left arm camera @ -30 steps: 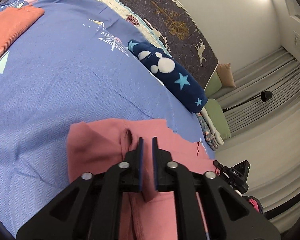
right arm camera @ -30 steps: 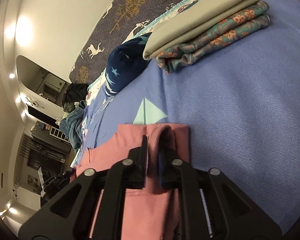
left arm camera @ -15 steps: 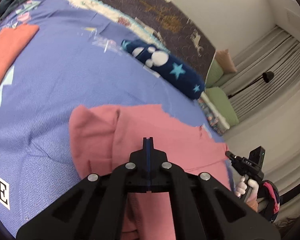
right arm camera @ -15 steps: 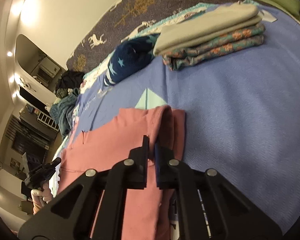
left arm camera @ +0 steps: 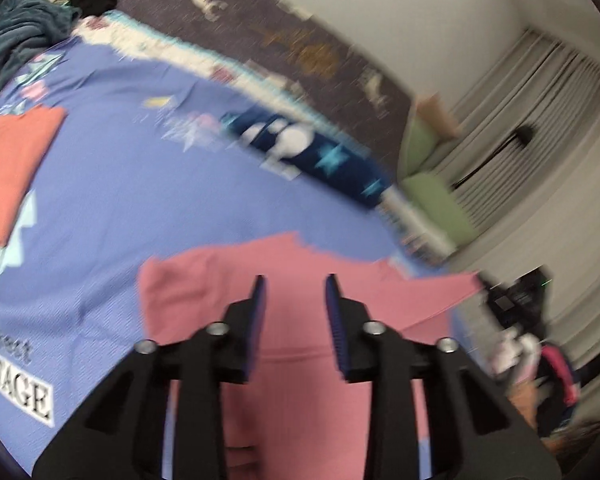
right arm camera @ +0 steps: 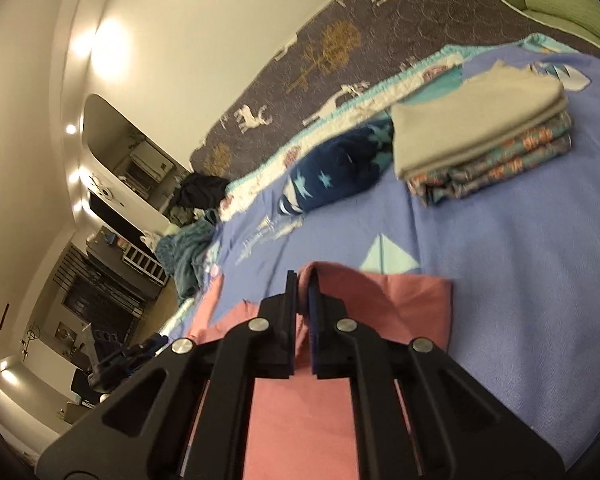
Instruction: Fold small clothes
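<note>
A pink garment (left arm camera: 204, 292) lies spread on the blue bedspread (left arm camera: 140, 200), just below my left gripper (left arm camera: 296, 284). The left jaws are opening and stand apart, and no cloth is pinched between them. In the right wrist view my right gripper (right arm camera: 302, 280) is shut on a raised fold of the pink garment (right arm camera: 412, 304) near its far edge. The cloth drapes down from the pads on both sides. The left view is blurred by motion.
A folded orange garment (left arm camera: 12, 168) lies at the left. A navy star-patterned roll (right arm camera: 336, 176) sits beyond, beside a stack of folded beige cloth (right arm camera: 476, 128) on patterned cloth (right arm camera: 500, 168). Teal blankets (left arm camera: 16, 36) are piled at the bed's far corner.
My left gripper closed on the pink cloth, then opened and let it go. My right gripper shut on a fold. Both have risen, and the view shows more of the bed.
</note>
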Action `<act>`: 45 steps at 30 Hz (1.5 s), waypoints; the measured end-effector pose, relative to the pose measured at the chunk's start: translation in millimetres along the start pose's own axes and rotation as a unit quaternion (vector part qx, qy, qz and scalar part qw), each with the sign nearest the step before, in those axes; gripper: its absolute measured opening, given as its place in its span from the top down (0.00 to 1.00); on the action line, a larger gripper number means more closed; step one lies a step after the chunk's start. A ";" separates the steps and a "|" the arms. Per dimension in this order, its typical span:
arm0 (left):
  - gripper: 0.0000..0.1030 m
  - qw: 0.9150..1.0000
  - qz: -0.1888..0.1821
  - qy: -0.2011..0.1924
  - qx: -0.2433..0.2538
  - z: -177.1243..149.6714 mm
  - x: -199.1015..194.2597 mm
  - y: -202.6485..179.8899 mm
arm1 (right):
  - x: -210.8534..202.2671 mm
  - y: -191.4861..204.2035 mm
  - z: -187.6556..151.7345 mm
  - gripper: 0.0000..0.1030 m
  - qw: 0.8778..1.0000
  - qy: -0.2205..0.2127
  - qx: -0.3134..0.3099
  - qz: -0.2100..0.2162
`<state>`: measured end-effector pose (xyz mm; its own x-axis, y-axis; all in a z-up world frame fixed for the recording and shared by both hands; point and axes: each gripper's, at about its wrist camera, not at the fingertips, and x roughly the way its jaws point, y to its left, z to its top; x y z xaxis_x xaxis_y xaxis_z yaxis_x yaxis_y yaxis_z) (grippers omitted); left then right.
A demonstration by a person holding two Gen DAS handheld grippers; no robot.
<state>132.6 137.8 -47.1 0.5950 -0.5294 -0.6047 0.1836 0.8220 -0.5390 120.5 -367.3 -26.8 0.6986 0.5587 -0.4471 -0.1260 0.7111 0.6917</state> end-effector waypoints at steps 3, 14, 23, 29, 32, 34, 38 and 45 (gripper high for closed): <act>0.65 0.999 0.030 0.030 -0.014 -9.9 15.8 18.5 | 3.1 -10.3 -5.2 0.95 1.000 0.006 0.018 -0.005; 1.00 0.992 -0.097 -0.051 -0.061 28.7 -12.8 13.7 | -5.0 -10.4 4.0 0.95 1.000 -0.006 0.028 0.009; 0.70 0.999 -0.031 -0.003 -0.024 37.5 15.5 5.8 | 47.7 -45.7 32.9 0.92 0.996 0.020 0.078 -0.032; 0.59 0.998 0.011 0.068 -0.004 -6.2 28.6 22.4 | 49.8 -62.4 15.3 0.91 0.995 0.035 0.084 -0.046; 0.97 0.998 -0.006 0.067 0.001 -9.4 26.6 23.1 | 43.7 -61.5 11.6 0.91 0.995 0.035 0.083 -0.048; 0.97 0.998 -0.014 0.055 -0.003 -4.0 21.6 20.7 | 39.6 -59.0 11.5 0.91 0.995 0.033 0.080 -0.050; 0.97 0.999 -0.029 0.039 -0.003 12.3 15.5 10.0 | 31.8 -54.2 13.7 0.91 0.996 0.025 0.077 -0.047; 0.98 0.999 -0.007 0.036 0.007 44.0 26.2 2.1 | 36.6 -55.3 33.4 0.91 0.995 0.012 0.085 -0.050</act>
<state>183.0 134.8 -38.2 0.5343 -0.5537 -0.6386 0.2016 0.8172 -0.5399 176.6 -400.4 -62.5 0.6851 0.4998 -0.5300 0.0660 0.6820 0.7284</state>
